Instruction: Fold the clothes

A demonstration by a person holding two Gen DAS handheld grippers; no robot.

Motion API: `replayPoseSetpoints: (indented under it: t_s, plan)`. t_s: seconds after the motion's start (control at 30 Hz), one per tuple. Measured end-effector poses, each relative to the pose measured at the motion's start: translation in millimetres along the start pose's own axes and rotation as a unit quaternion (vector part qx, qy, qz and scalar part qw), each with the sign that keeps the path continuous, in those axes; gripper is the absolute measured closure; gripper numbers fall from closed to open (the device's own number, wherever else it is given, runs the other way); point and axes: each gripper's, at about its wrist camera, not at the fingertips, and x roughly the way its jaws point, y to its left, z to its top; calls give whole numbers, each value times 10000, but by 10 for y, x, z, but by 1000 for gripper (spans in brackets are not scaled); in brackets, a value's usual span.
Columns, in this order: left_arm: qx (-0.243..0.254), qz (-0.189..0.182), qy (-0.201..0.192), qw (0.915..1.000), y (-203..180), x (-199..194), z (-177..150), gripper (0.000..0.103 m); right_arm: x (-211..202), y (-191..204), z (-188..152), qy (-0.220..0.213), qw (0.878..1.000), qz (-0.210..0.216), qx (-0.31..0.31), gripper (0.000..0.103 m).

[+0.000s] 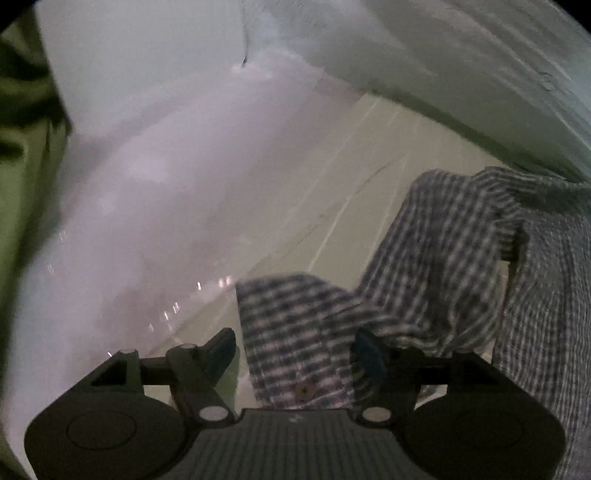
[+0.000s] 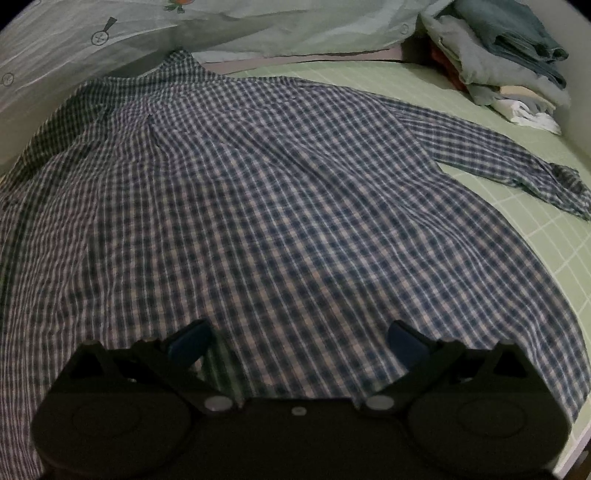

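Note:
A blue-and-white checked shirt (image 2: 277, 203) lies spread flat on the green bed sheet (image 2: 535, 229), collar at the far end and one sleeve (image 2: 517, 162) stretched out to the right. My right gripper (image 2: 299, 338) stands open just above the near hem, nothing pinched. In the blurred left wrist view the shirt's other sleeve (image 1: 443, 240) hangs crumpled at the right. Its cuff (image 1: 291, 325), with a brown button (image 1: 303, 389), sits between the fingers of my left gripper (image 1: 295, 349). The jaws stand wide and the pads do not press on the cloth.
A stack of folded clothes (image 2: 509, 62) sits at the bed's far right corner. Pale printed bedding (image 2: 258, 29) runs along the far side. The left wrist view shows a white bed side (image 1: 147, 184), pale floor tiles (image 1: 369, 166) and green cloth (image 1: 22, 166) at the left edge.

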Motion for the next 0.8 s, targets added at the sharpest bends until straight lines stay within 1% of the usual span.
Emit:
replayPoseSetpoints:
  t_s: [0.03,0.13,0.2,0.27,0.3,0.33,0.4,0.43,0.47,0.53,0.6,0.63,0.7,0.77,0.8]
  plan:
    - [-50,8,44,10000,5,20,-27,30,5,5,9,0,10000,7,-11,0]
    - [101,39,0,9999,-36,17,-77,28,16,14,25,-5,10000,18,-24,0]
    - [212,74,-29,9997,-48,21,-100,30,19,17,29,-15,10000,22,-32,0]
    - [354,139,-97,9992,-91,20,-121,43,22,23,30,-32,10000,23,-36,0]
    - [443,198,-150,9987,-120,21,-129,58,24,26,31,-40,10000,24,-38,0]
    - [480,140,-174,9986,-133,23,-124,73,27,27,27,-50,10000,22,-35,0]
    - [464,75,-175,9987,-123,11,-111,83,28,35,20,-75,10000,19,-30,0]
    - [421,49,-200,9989,-104,-3,-97,91,26,35,16,-84,10000,17,-27,0]
    - [349,43,-248,9991,-66,-38,-80,91,24,34,13,-92,10000,17,-25,0]
    - [232,141,-464,9986,15,-142,-8,92,20,35,3,-105,9999,13,-21,0]
    - [203,355,-788,9961,115,-293,85,92,19,36,-2,-117,9999,12,-20,0]
    - [198,520,-1000,9934,182,-388,144,92,19,36,-4,-122,9999,12,-20,0]
    - [150,850,-1457,9856,346,-559,265,92,16,37,-7,-131,9999,11,-20,0]
    - [14,1088,-1773,9781,517,-664,368,88,20,42,-9,-139,9999,8,-16,0]
    - [-72,1171,-1818,9763,602,-671,419,78,22,44,-9,-140,9999,7,-14,0]
